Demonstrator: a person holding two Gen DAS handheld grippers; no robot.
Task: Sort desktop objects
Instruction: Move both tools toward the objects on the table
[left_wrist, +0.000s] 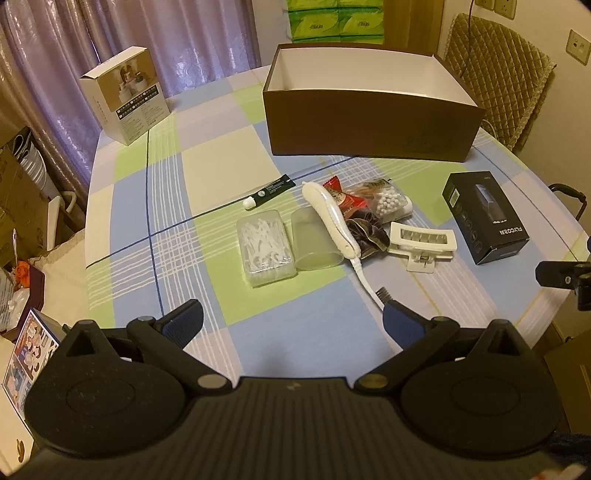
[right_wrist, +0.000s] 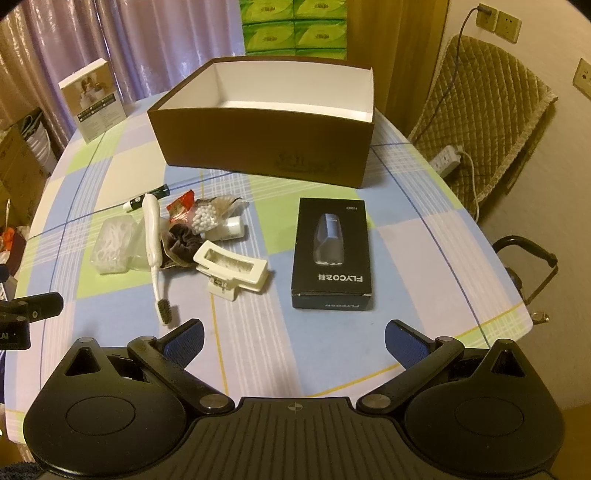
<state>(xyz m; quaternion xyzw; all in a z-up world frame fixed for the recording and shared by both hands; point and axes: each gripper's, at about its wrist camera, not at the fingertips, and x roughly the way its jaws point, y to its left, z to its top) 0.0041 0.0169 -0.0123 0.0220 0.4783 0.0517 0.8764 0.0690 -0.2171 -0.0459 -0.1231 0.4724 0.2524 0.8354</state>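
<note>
While both tools hover above the near edge of the worktop (left_wrist: 155, 206), nothing has yet been gripped, so the sorting appears to be at its opening step. The left hand-held gripper (left_wrist: 291, 325) has its jaws spread wide and empty; the right hand-held gripper (right_wrist: 293, 339) is likewise spread wide and empty.

The loose items lie in a cluster near the worktop centre: a clear floss-pick case (left_wrist: 266, 247), a translucent cup (left_wrist: 316, 240) on its side, a white toothbrush (left_wrist: 334, 221) lying across the cup, a dark tube (left_wrist: 271, 190), a red sachet (left_wrist: 341, 197), a bag of white beads (left_wrist: 389, 201), a dark scrunchie (left_wrist: 369, 236) and a white hair claw (left_wrist: 421, 240). A black shaver box (right_wrist: 330, 251) lies apart, directly ahead of the right tool.

The brown open box (left_wrist: 369, 125) stands behind the cluster and is the probable destination; its visible interior looks empty.

The next move likely calls for lowering one tool over a single item, the isolated shaver box being the easiest to reach.

The worktop carries a checked blue, green and white cloth. A small printed carton (left_wrist: 125, 94) stands at the far left, with curtains (left_wrist: 166, 37), stacked tissue packs (left_wrist: 334, 18) and a quilted chair (left_wrist: 495, 74) beyond.
</note>
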